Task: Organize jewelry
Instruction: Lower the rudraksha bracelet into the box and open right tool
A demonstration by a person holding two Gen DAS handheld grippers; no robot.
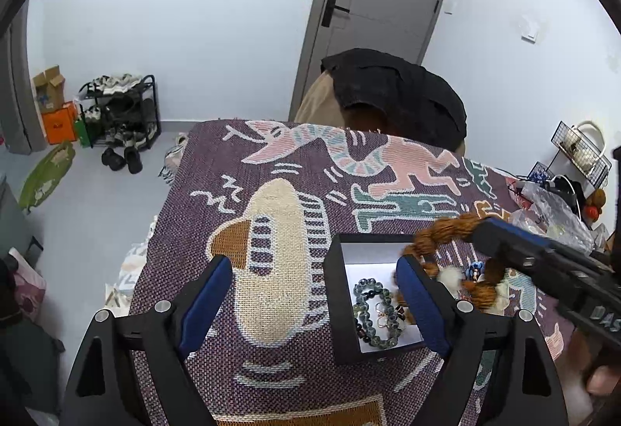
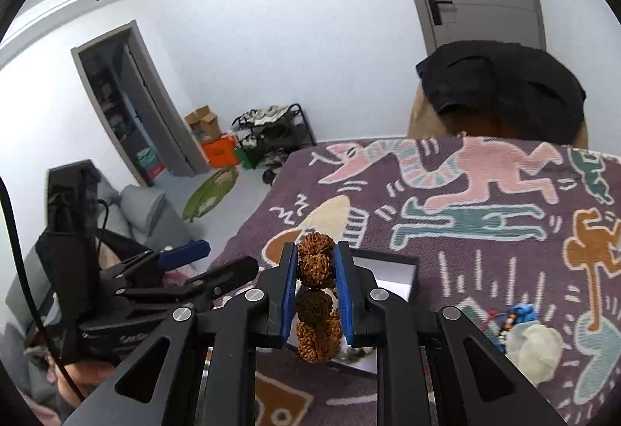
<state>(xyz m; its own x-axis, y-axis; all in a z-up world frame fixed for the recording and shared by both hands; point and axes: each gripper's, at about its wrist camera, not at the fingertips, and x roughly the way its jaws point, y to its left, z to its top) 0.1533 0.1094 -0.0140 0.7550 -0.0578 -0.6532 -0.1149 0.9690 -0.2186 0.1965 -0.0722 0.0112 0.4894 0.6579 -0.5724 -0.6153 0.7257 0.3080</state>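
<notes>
A black jewelry box (image 1: 334,294) with a white inside sits on the patterned purple cloth (image 1: 271,162). In it lie a green bead bracelet (image 1: 370,309) and some smaller pieces. My left gripper (image 1: 313,263) is open, with its right finger in front of the box and nothing between the pads. My right gripper (image 2: 316,251) is shut on a brown rough-seed bracelet (image 2: 315,265), which hangs above the box (image 2: 403,265). In the left wrist view the right gripper (image 1: 475,228) comes in from the right, holding the bracelet (image 1: 442,232) over the box's far right corner.
A blue bead piece (image 2: 520,313) and a pale pouch (image 2: 537,344) lie on the cloth right of the box. Clear bags and clutter (image 1: 551,208) sit at the table's right end. A chair with dark clothing (image 1: 396,92) stands behind the table. My left gripper (image 2: 229,254) is beyond the table's left edge.
</notes>
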